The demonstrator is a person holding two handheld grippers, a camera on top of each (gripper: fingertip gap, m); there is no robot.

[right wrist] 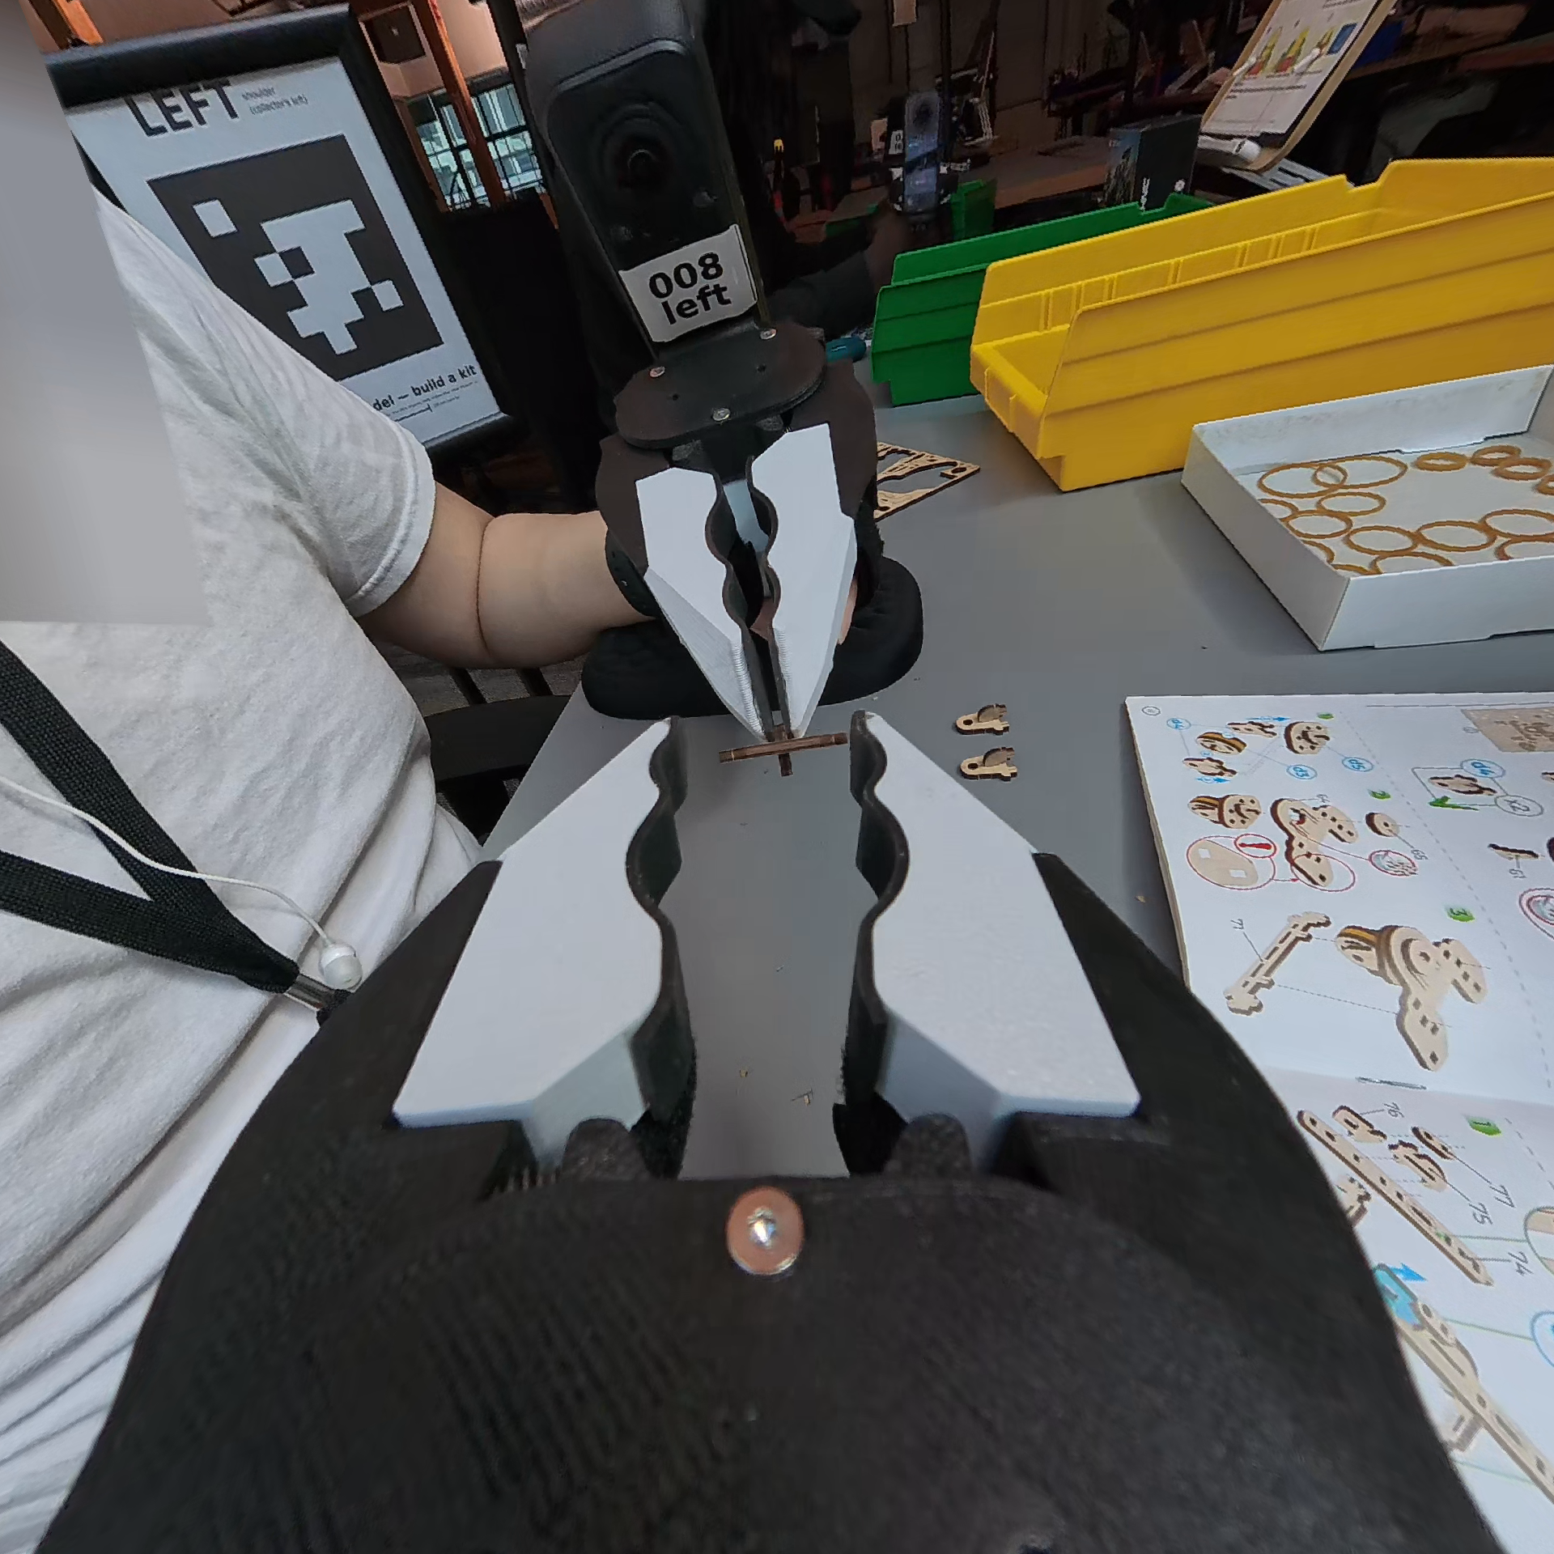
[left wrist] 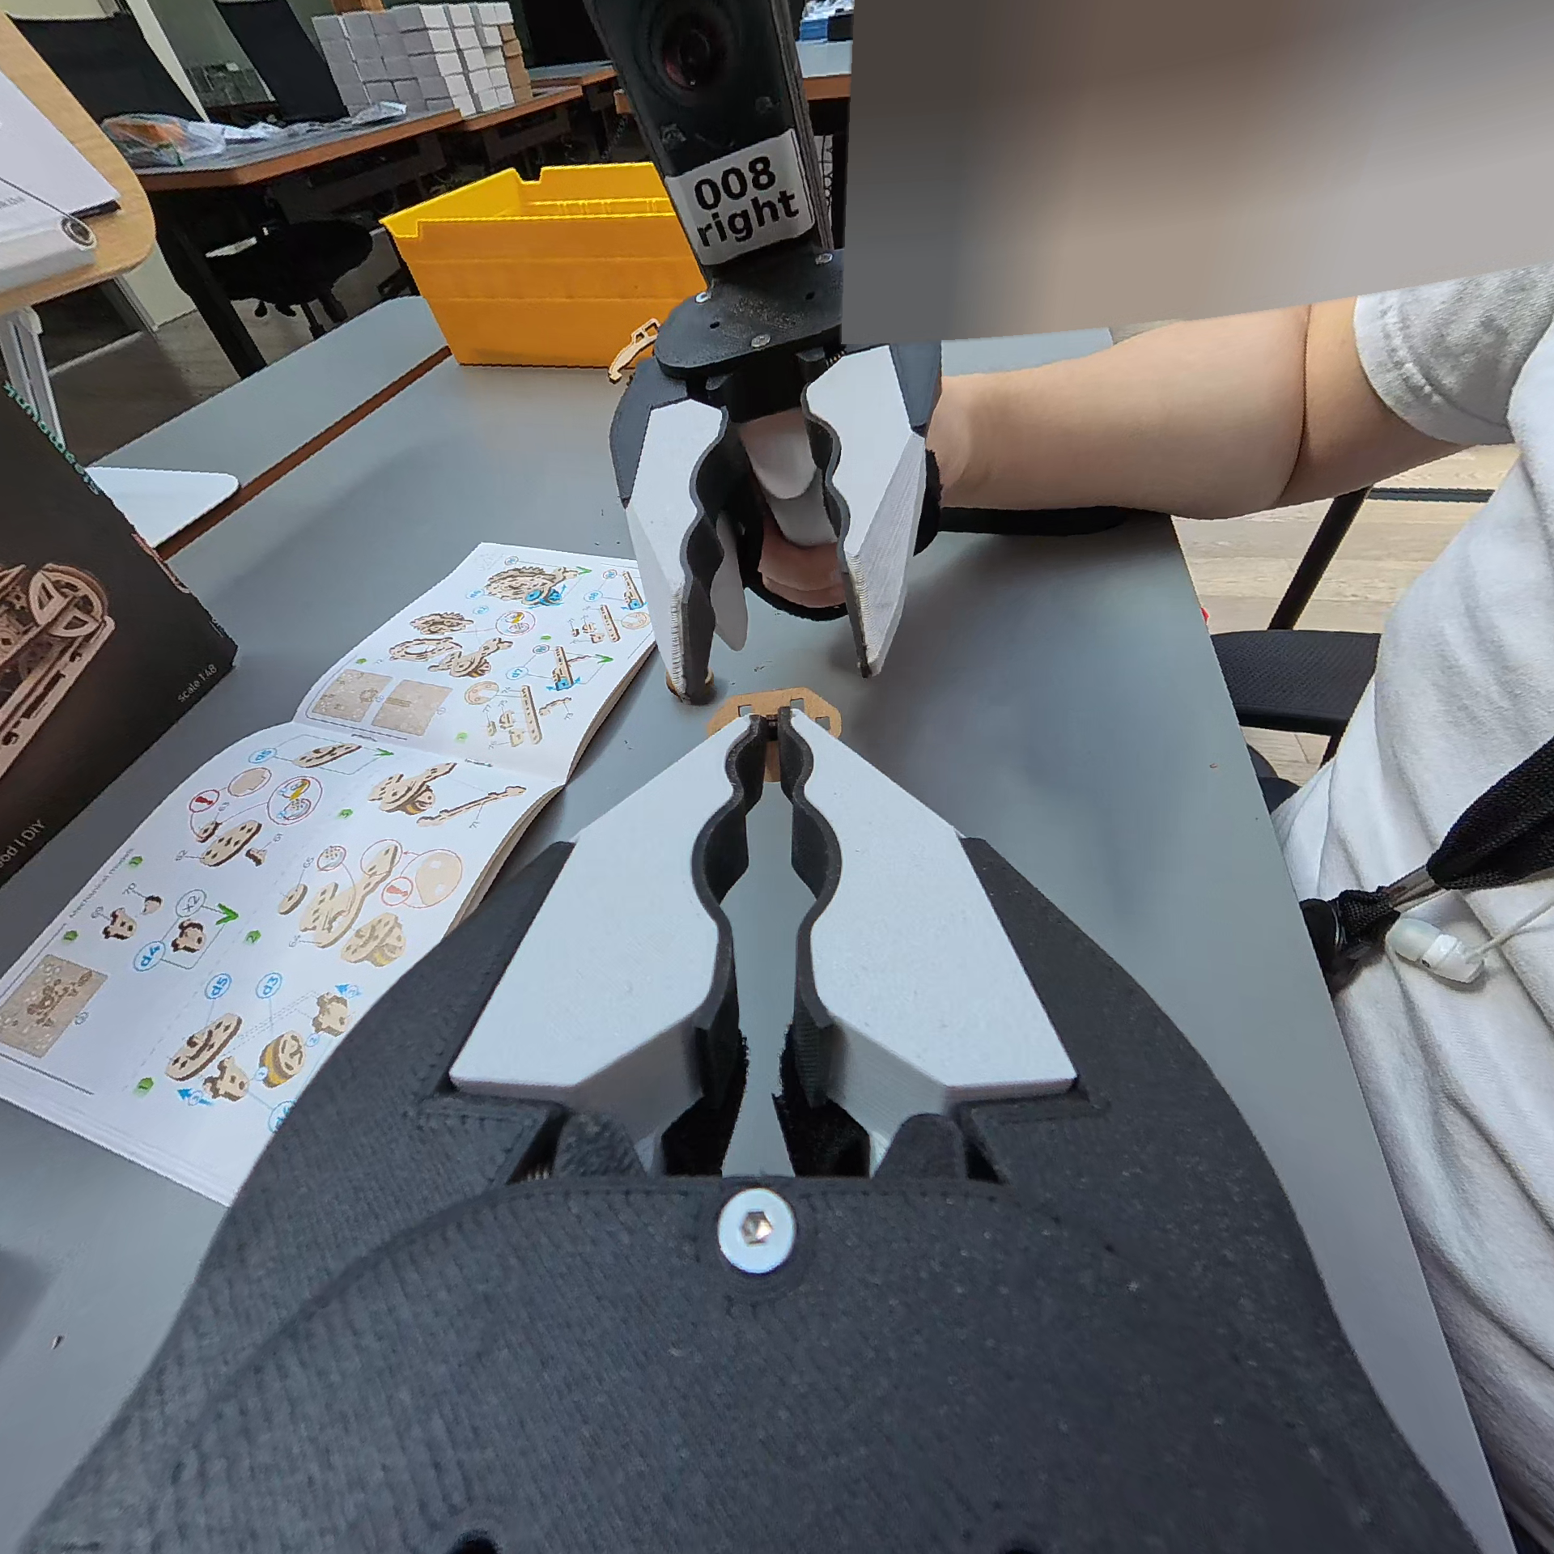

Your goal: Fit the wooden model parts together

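My left gripper is shut on a small flat octagonal wooden plate with slots, held at its middle just above the grey table. In the right wrist view the plate shows edge-on with a short peg crossing it, pinched in the left gripper's tips. My right gripper is open and empty, its fingertips on either side of the plate without touching it. In the left wrist view it points down at the table just beyond the plate. Two small loose wooden pieces lie to the right.
An open instruction booklet lies beside the work spot. A yellow bin, a green bin and a white tray of wooden rings stand farther back. A dark kit box stands at the left. The person's torso is close to the table edge. The grippers are tip to tip, or close to it.
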